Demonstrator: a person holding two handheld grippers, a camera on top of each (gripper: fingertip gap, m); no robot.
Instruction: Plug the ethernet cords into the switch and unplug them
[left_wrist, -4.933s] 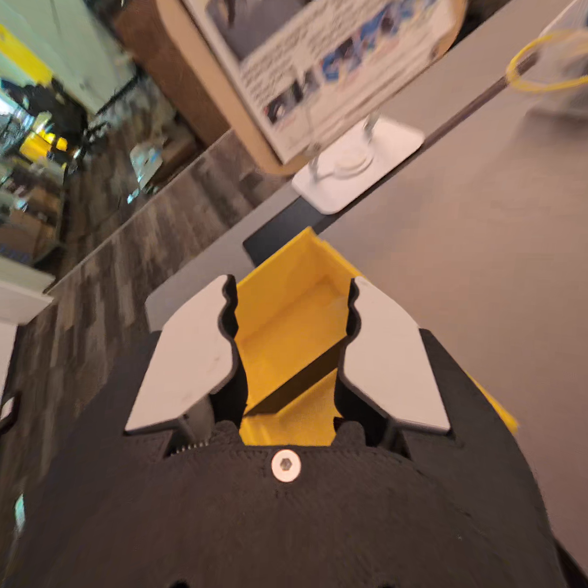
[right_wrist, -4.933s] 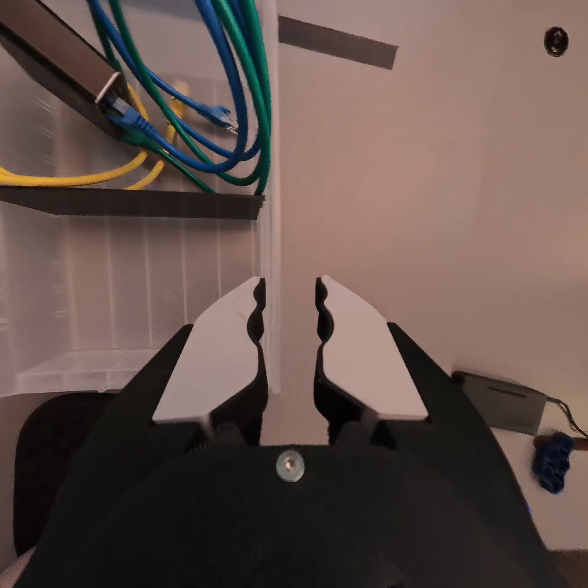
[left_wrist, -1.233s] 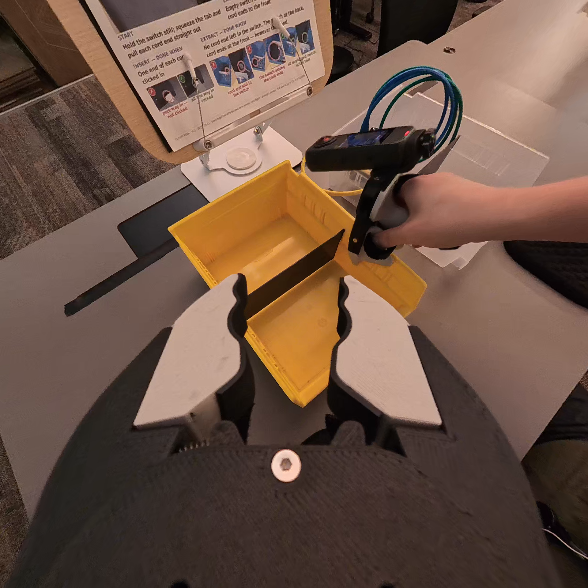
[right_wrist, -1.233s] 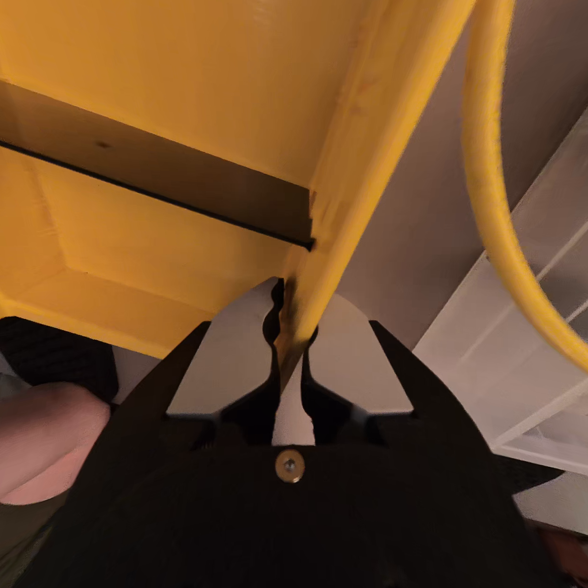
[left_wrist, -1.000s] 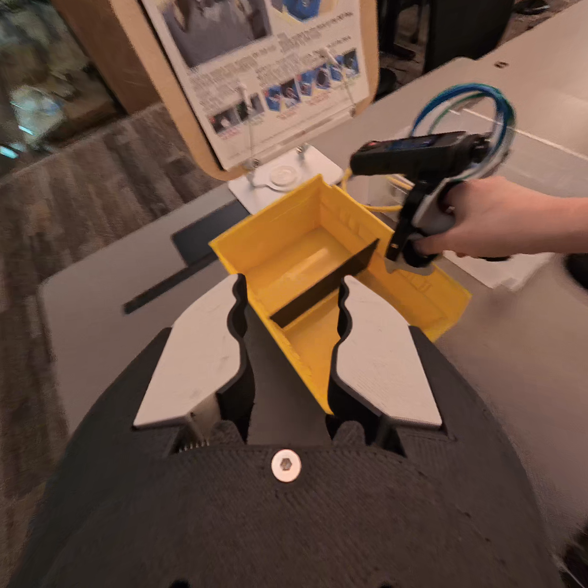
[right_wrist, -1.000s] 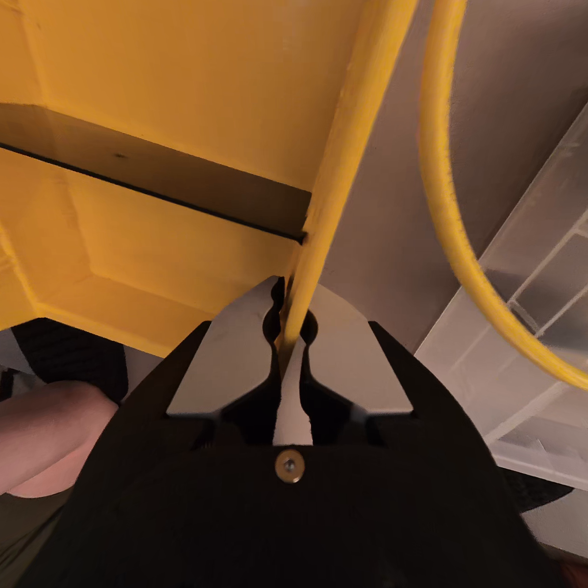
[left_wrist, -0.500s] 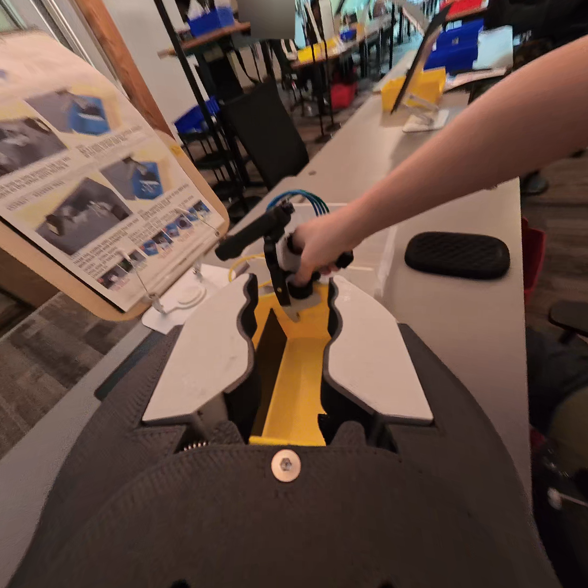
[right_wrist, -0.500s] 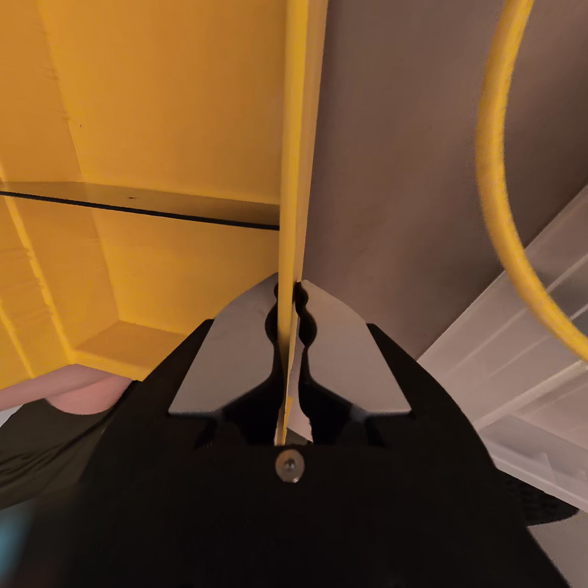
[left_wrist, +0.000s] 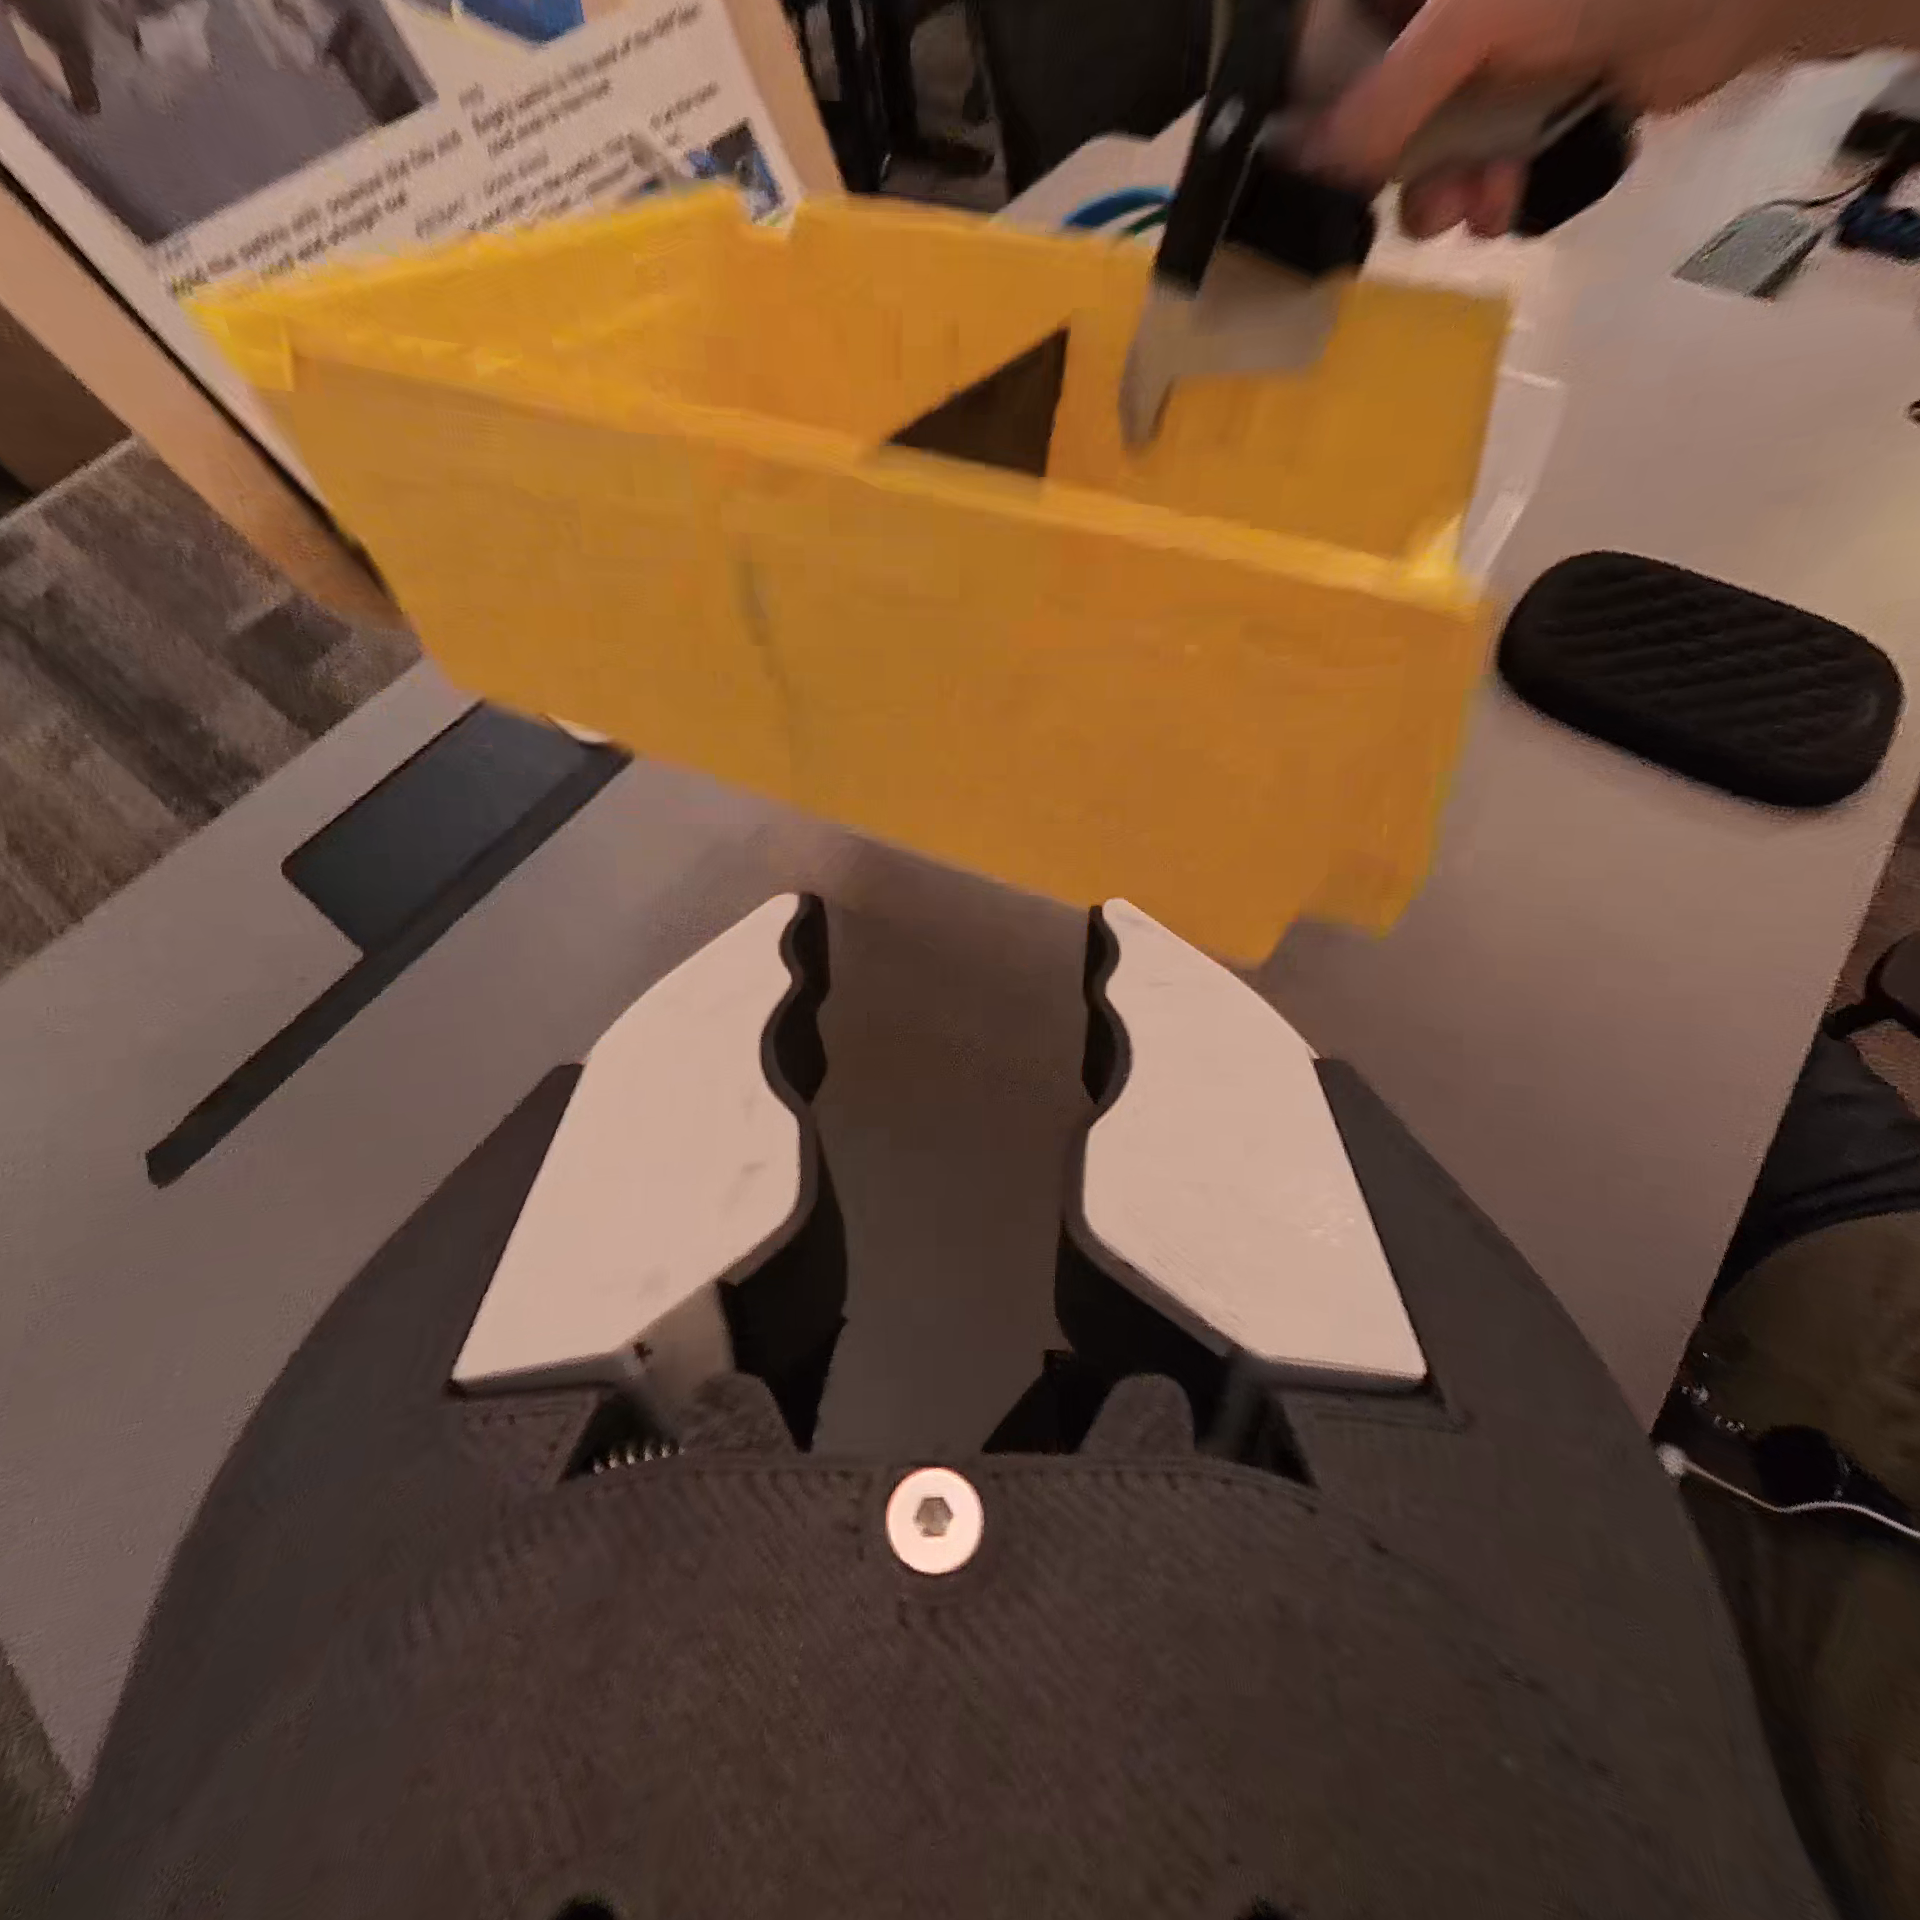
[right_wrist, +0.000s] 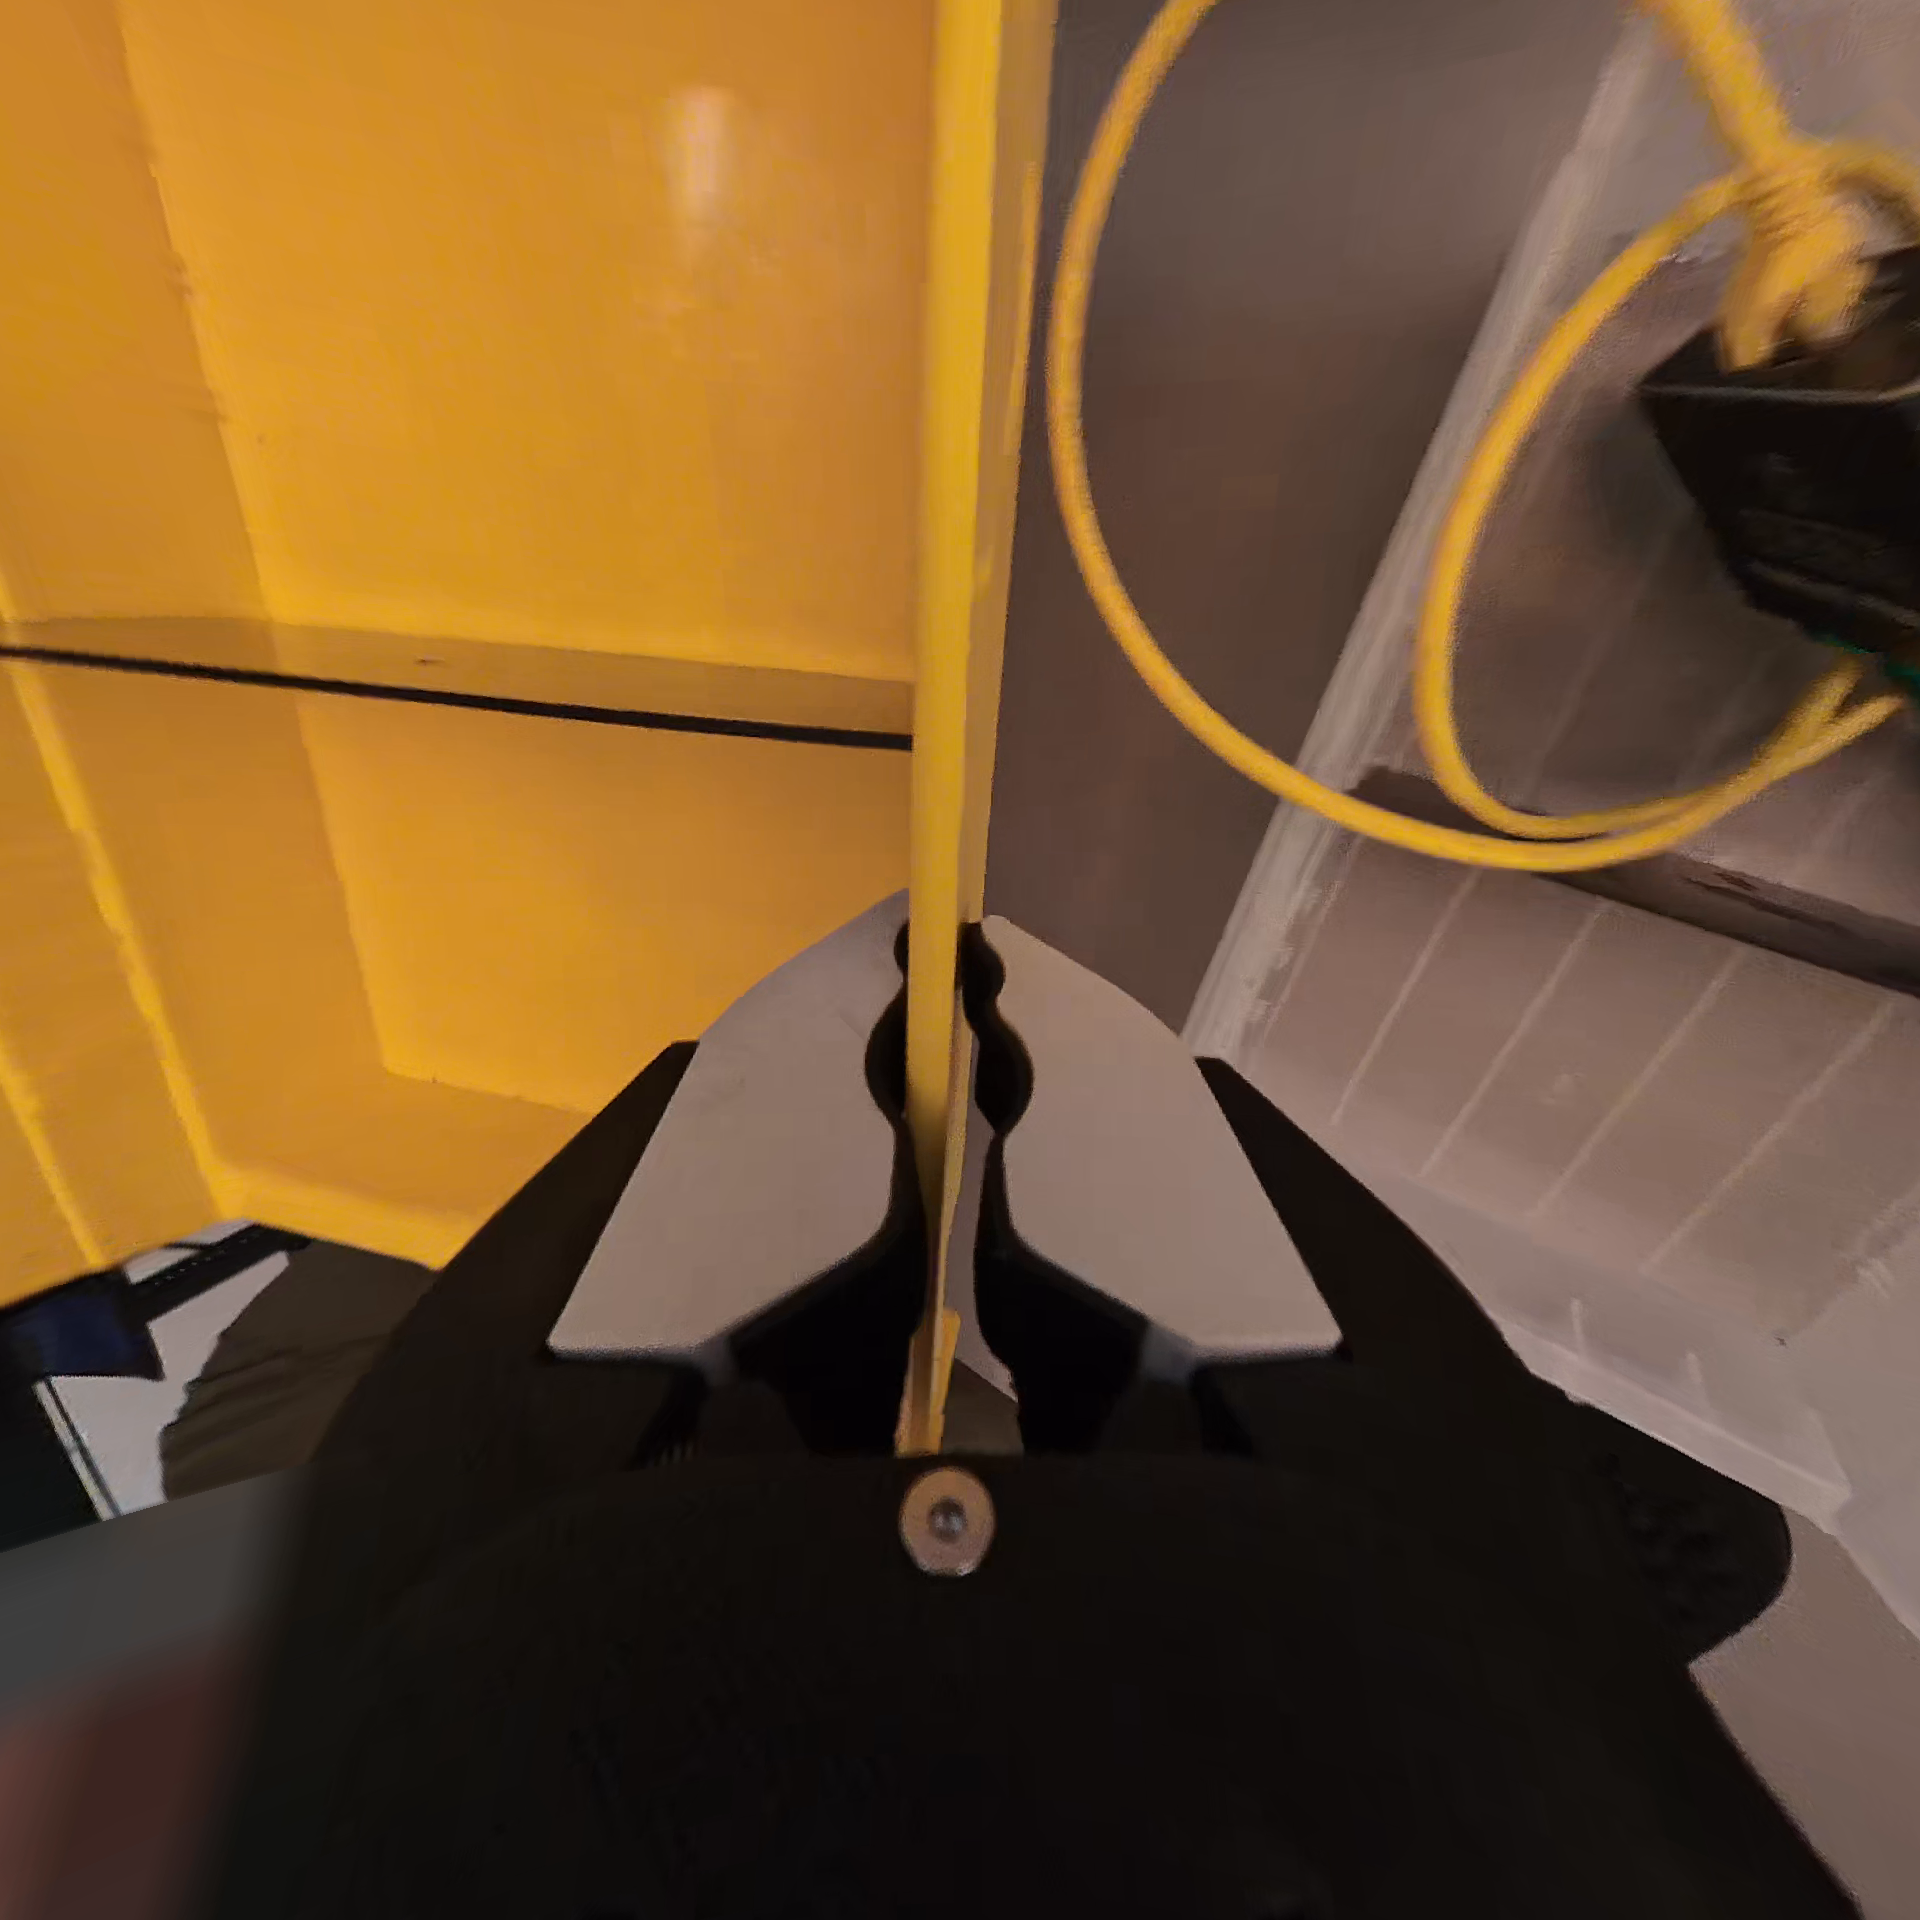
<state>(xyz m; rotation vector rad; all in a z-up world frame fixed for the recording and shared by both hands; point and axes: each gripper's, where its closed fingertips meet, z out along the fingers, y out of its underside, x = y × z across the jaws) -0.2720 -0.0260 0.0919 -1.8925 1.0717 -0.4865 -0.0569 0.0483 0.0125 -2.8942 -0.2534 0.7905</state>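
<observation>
Right gripper (right_wrist: 940, 935), centre frame, clamps the yellow bin (left_wrist: 935, 665) wall; left gripper (left_wrist: 945, 920) gapes empty below. Carry the bin level, clear of the yellow cord (right_wrist: 1247, 769) at upper right.

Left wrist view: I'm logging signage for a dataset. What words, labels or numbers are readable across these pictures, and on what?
Instruction sheet behind the yellow bin: small printed lines beside photos, mostly motion-blurred; I do not copy out writing.
Yellow bin: no marking seen in either view.
Yellow ethernet cord and clear plastic box in the right wrist view: no writing seen.
</observation>
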